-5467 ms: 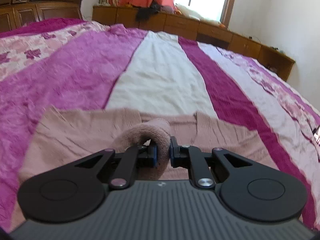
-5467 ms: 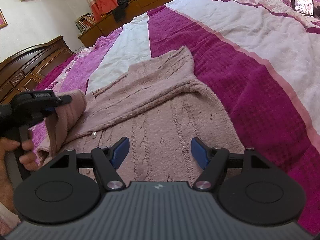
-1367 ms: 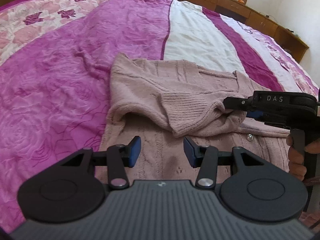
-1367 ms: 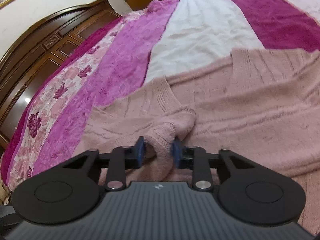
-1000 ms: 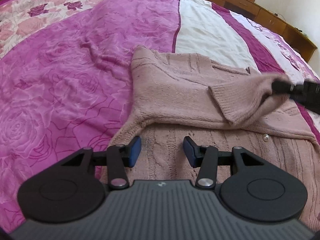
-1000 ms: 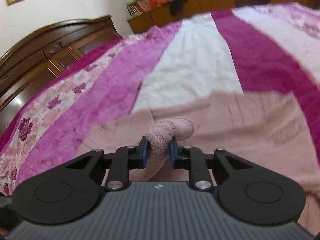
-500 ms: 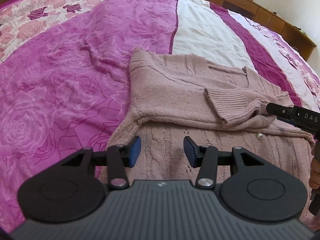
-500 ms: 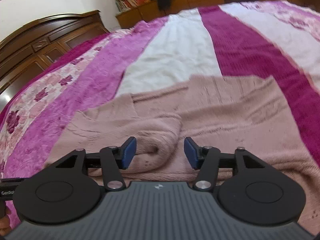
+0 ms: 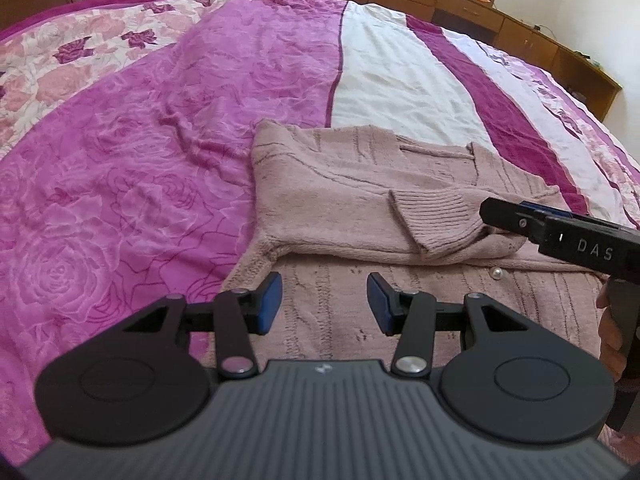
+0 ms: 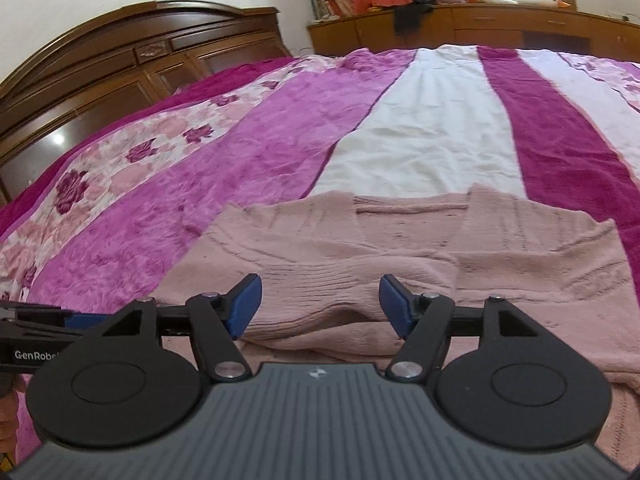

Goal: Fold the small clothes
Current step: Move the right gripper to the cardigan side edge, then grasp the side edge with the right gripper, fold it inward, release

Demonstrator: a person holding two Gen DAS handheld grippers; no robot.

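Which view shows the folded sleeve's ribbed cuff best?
The left wrist view: the cuff lies in full sight across the sweater, ribbing and edge clear. In the right wrist view the cuff sits low between the open right gripper's fingers, foreshortened and partly hidden.

Sweater [image 9: 340, 200] hem behind left tool [image 9: 324, 300], hidden.

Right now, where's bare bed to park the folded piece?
Free: the white stripe beyond the sweater's collar, and the purple rose panel on its headboard side. Crowded: the folded sleeve cuff, where the right gripper hovers.
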